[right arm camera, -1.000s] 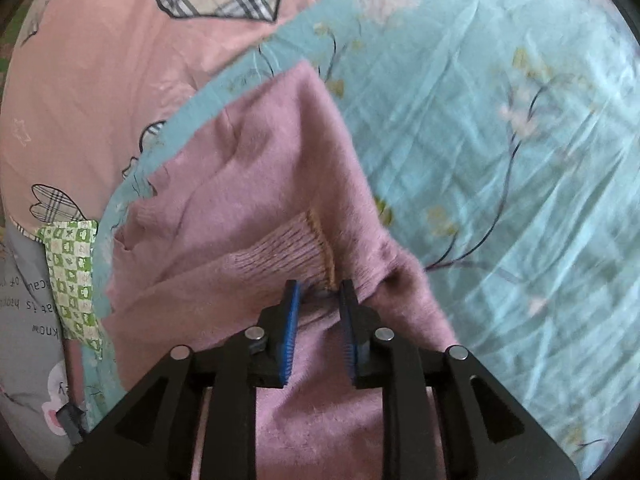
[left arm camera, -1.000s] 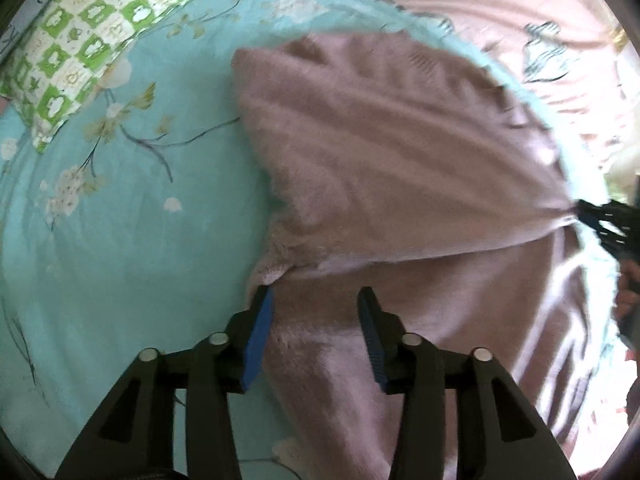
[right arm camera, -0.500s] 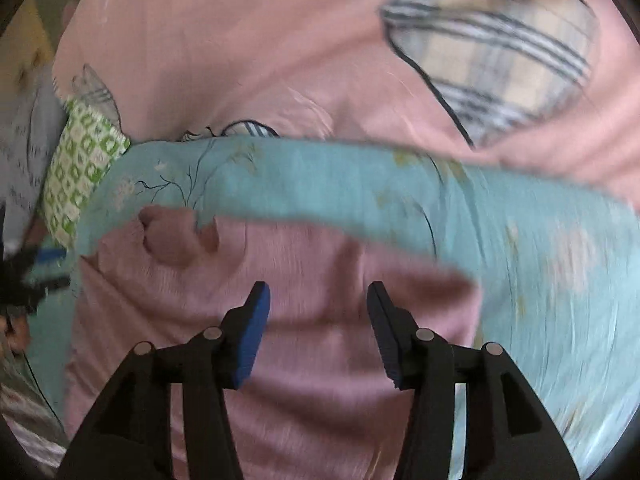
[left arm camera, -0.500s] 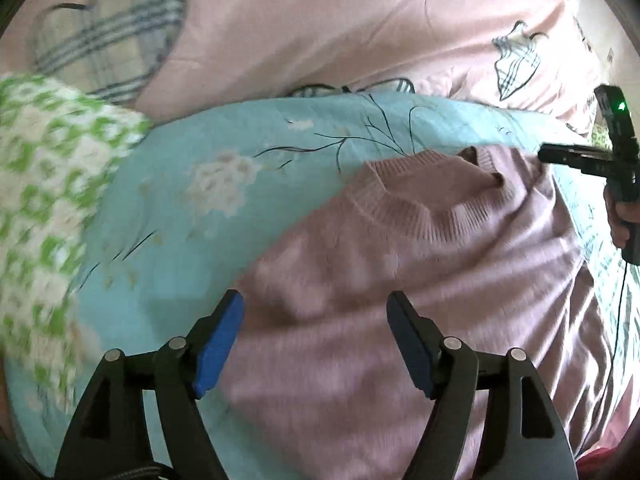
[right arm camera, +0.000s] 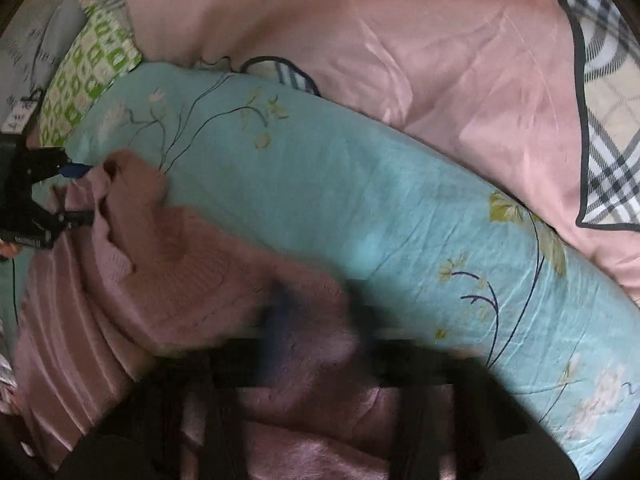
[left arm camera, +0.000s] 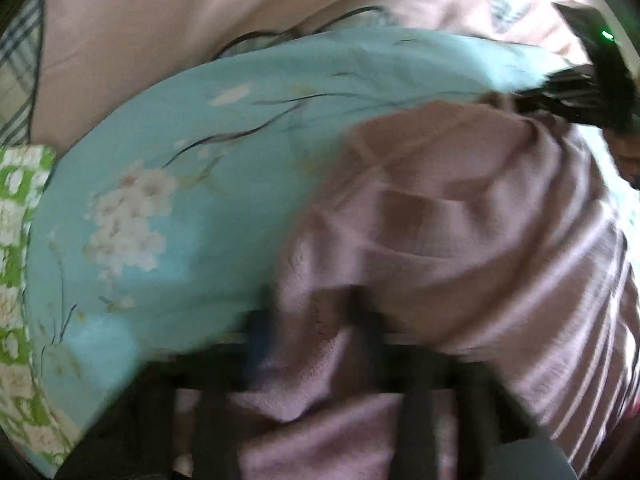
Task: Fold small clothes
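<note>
Pointing steeply down, both hand-held grippers, left (left arm camera: 316,332) and right (right arm camera: 320,320), just closed pinching mauve sweater (left arm camera: 460,240).

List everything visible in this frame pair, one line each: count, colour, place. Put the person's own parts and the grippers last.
sweater: one, mauve-pink knit, bunched on the teal sheet, gathered at both grippers.
teal sheet: one, teal with a flower print, under the sweater.
pink cover: one, pale pink with plaid heart patches, behind the teal sheet.
green checked cloth: one, green and white, at the far left end of the teal sheet.
grey printed fabric: one, grey with lettering, top left corner of the right wrist view.
left gripper: one, black with blue pads, blurred, just closed on a sweater fold.
right gripper: one, black with blue pads, blurred, just closed on the sweater.
</note>
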Tool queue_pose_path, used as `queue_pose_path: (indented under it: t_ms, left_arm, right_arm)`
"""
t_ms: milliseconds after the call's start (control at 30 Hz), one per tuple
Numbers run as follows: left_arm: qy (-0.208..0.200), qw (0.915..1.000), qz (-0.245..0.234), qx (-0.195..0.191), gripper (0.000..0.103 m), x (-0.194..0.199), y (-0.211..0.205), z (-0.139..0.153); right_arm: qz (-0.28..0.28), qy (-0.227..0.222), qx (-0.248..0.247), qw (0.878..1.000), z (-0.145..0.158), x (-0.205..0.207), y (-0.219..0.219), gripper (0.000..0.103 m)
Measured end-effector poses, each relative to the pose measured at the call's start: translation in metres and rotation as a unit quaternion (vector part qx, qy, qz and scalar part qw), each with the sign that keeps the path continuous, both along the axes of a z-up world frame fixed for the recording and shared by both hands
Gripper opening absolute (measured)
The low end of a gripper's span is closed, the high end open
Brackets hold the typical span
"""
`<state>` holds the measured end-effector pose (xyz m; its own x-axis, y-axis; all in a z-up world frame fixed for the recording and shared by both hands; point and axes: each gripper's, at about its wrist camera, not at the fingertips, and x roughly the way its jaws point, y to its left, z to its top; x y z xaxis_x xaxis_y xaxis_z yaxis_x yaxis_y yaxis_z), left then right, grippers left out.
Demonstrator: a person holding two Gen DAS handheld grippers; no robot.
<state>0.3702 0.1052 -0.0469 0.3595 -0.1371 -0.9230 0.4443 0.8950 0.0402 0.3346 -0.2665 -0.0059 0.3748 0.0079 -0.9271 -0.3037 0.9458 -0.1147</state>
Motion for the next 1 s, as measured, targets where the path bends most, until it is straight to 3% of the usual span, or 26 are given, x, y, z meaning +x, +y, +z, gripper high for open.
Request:
queue_pose_path:
  t_ms: [100, 167, 200, 233, 367, 467, 600, 633, 667, 700, 733, 800, 833, 867, 900, 1000]
  left_arm:
    - [-0.045, 0.9985, 0.007, 0.031, 0.007, -0.006, -0.007, 0.014]
    - [-0.057, 0.9971, 0.048, 0.017, 0.007, 0.000, 0.001, 0.020]
    - [-0.056, 0.9951, 0.079, 0.018, 0.006, 0.007, 0.007, 0.015]
    - [-0.051, 0.9939, 0.094, 0.024, 0.005, 0.012, 0.009, 0.009]
    - [-0.040, 0.9902, 0.132, 0.023, 0.006, 0.021, 0.011, 0.001]
    - [-0.042, 0.9888, 0.141, 0.023, 0.009, 0.016, 0.012, 0.012]
    - [-0.034, 0.9856, 0.164, 0.020, 0.017, 0.000, 0.028, 0.028]
    - [-0.032, 0.9841, 0.174, 0.013, 0.028, -0.005, 0.033, 0.034]
    - [-0.030, 0.9818, 0.187, 0.004, 0.048, -0.017, 0.040, 0.040]
    - [-0.031, 0.9803, 0.195, -0.003, 0.057, -0.026, 0.044, 0.044]
    - [-0.035, 0.9780, 0.205, -0.015, 0.068, -0.042, 0.051, 0.050]
    - [-0.034, 0.9744, 0.218, -0.042, 0.069, -0.079, 0.061, 0.059]
    - [-0.028, 0.9724, 0.226, -0.053, 0.069, -0.100, 0.066, 0.061]
    - [-0.024, 0.9708, 0.231, -0.061, 0.070, -0.123, 0.066, 0.061]
    - [-0.015, 0.9689, 0.237, -0.070, 0.070, -0.145, 0.072, 0.060]
    - [0.014, 0.9628, 0.253, -0.092, 0.070, -0.206, 0.074, 0.050]
  right_arm:
    - [-0.018, -0.057, -0.012, 0.998, 0.019, -0.010, -0.001, 0.007]
    - [-0.066, -0.096, 0.017, 0.993, 0.037, -0.011, -0.016, 0.006]
    - [-0.089, -0.108, 0.027, 0.990, 0.040, -0.010, -0.022, 0.000]
    - [-0.121, -0.123, 0.013, 0.985, 0.040, -0.008, -0.029, 0.000]
    - [-0.199, -0.075, 0.041, 0.976, 0.011, 0.003, -0.057, 0.000]
    - [-0.200, -0.086, 0.089, 0.972, 0.020, -0.009, -0.059, 0.000]
    - [-0.181, -0.095, 0.101, 0.974, 0.040, -0.026, -0.049, 0.000]
    - [-0.178, -0.095, 0.113, 0.973, 0.046, -0.034, -0.046, 0.000]
    - [-0.177, -0.094, 0.121, 0.972, 0.052, -0.038, -0.045, 0.000]
    - [-0.177, -0.092, 0.132, 0.971, 0.056, -0.048, -0.044, 0.001]
    - [-0.177, -0.090, 0.141, 0.970, 0.060, -0.058, -0.041, 0.002]
    - [-0.177, -0.083, 0.155, 0.968, 0.064, -0.083, -0.032, 0.010]
    - [-0.177, -0.079, 0.165, 0.967, 0.065, -0.100, -0.027, 0.024]
    - [-0.180, -0.076, 0.172, 0.966, 0.065, -0.115, -0.024, 0.046]
    - [-0.183, -0.072, 0.180, 0.964, 0.065, -0.133, -0.020, 0.054]
    - [-0.187, -0.058, 0.193, 0.962, 0.056, -0.181, -0.005, 0.057]
